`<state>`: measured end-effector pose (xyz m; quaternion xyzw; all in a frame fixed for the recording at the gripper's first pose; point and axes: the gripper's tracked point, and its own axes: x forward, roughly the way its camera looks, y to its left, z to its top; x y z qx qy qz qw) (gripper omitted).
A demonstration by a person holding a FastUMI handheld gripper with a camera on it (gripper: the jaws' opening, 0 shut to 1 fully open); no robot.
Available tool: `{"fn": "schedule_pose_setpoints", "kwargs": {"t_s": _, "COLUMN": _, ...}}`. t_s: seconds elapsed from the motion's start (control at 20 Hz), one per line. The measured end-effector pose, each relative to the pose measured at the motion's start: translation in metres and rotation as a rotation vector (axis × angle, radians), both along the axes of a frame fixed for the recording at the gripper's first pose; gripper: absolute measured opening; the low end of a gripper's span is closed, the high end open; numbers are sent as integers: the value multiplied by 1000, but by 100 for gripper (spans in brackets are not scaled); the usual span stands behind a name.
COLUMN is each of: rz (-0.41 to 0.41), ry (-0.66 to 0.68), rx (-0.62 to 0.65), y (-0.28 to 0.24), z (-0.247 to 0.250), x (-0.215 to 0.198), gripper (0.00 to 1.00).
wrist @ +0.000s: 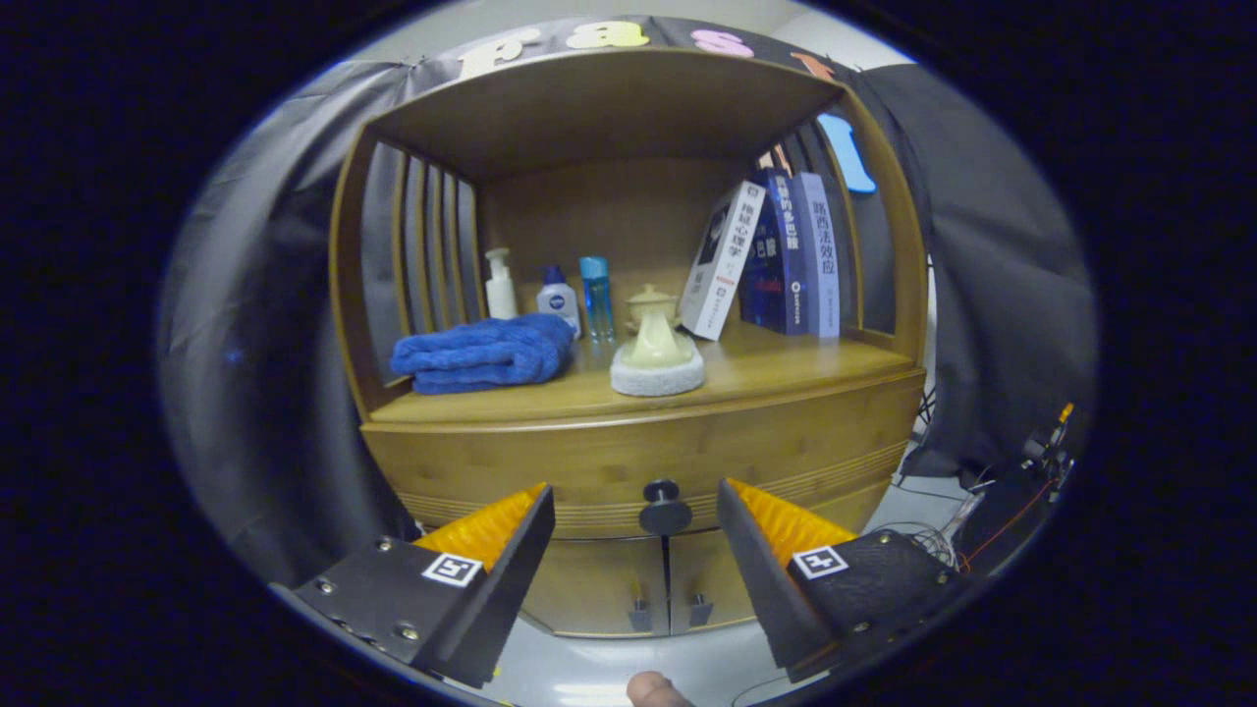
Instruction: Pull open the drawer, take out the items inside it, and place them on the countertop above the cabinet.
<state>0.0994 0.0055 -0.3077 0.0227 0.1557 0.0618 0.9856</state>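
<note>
A wooden cabinet stands ahead, with its drawer (550, 462) closed under the countertop (786, 378). The drawer's dark round knob (664, 508) sits at the middle of the drawer front. My gripper (635, 501) is open, its two fingers spread to either side of the knob and a little short of it. Nothing is between the fingers. Whatever lies in the drawer is hidden.
On the countertop lie a folded blue towel (486, 353), three small bottles (555, 295), a cream teapot on a white pad (656, 344) and leaning books (776, 255). Two lower cabinet doors (668, 589) are closed. Cables and gear (1011, 491) sit on the floor to the right.
</note>
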Motion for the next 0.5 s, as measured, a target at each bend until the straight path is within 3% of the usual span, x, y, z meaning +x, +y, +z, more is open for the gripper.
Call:
{"fn": "schedule_pose_setpoints", "kwargs": {"t_s": 0.25, "rz": 70, "ry": -55, "rx": -16, "y": 13, "z": 49, "x": -51, "gripper": 99}}
{"fn": "schedule_pose_setpoints", "kwargs": {"t_s": 0.5, "rz": 74, "ry": -102, "rx": -30, "y": 8, "z": 79, "x": -87, "gripper": 99}}
